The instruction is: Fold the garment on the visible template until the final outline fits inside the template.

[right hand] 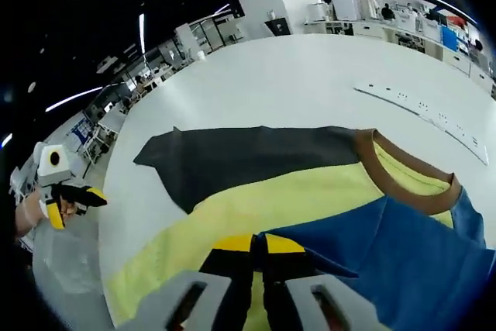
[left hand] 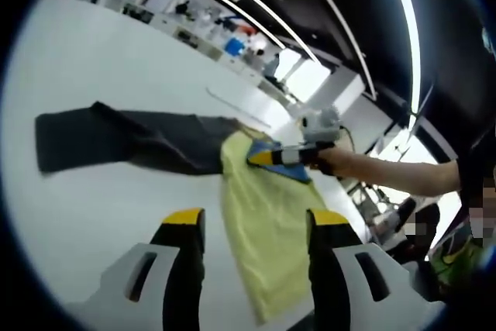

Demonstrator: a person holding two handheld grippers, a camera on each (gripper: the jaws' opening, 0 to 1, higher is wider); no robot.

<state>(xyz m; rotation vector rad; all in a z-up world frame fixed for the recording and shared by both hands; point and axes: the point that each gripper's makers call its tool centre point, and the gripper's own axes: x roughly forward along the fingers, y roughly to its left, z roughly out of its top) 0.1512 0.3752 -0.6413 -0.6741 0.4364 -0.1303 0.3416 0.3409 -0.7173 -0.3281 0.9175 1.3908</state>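
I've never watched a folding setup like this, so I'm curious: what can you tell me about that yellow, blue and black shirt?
The T-shirt looks like soft knit fabric in colour blocks: pale yellow body, a blue panel, a dark charcoal sleeve stretched flat and a brown ribbed collar. It lies spread on the white table, partly folded, with the blue panel turned over the yellow. The right gripper appears shut on the fabric at the blue edge. The left gripper hovers open above the yellow part.

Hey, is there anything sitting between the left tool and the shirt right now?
Nothing visible. The left tool hangs open above the yellow shirt, with bare white table around it. The right tool is shut on the shirt.
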